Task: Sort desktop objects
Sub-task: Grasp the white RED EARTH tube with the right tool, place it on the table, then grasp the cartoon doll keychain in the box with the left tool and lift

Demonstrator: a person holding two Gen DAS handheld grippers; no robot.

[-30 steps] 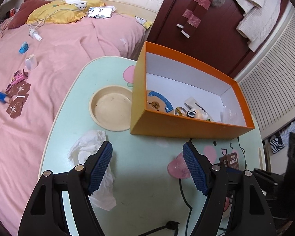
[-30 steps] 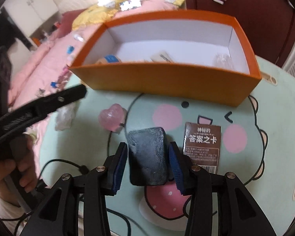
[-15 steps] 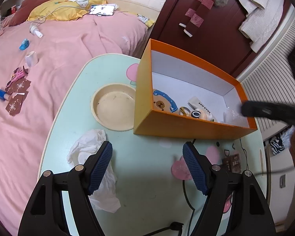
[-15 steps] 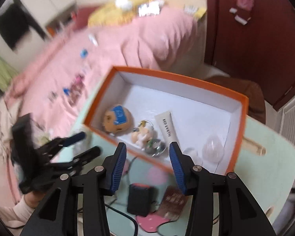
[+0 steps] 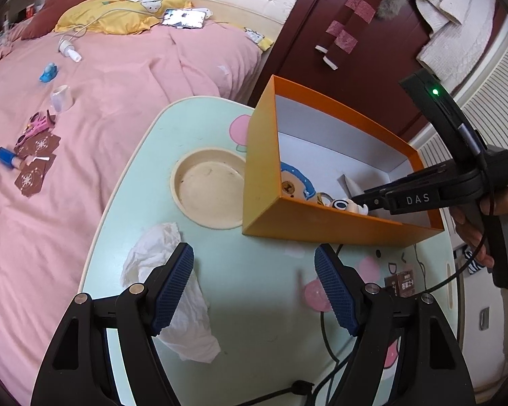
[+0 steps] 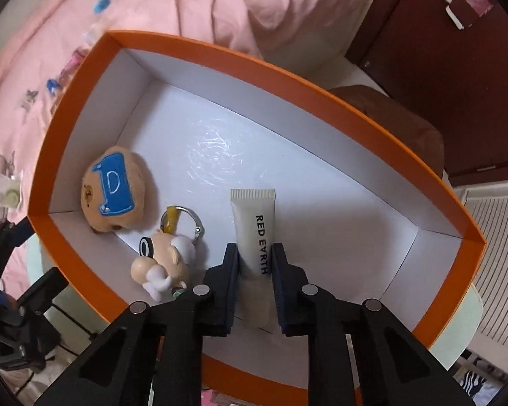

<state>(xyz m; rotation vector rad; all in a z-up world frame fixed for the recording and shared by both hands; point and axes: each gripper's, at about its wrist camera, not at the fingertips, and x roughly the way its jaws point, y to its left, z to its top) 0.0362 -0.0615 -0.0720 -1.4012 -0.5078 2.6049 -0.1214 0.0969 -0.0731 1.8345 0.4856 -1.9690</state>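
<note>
We cannot read the small brown card (image 5: 403, 282) on the table (image 5: 254, 291). The box (image 5: 321, 226) wall hides most of the plush (image 5: 296, 184). The tube (image 6: 255, 233) has its lower end behind the right gripper (image 6: 254, 280), and the bed's (image 6: 220, 0) items blur.

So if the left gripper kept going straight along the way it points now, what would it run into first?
Most likely the bare green tabletop, in the open patch between the crumpled tissue and the pink heart. The left gripper tilts downward with open jaws; the orange box lies farther on. Depth is uncertain.
</note>
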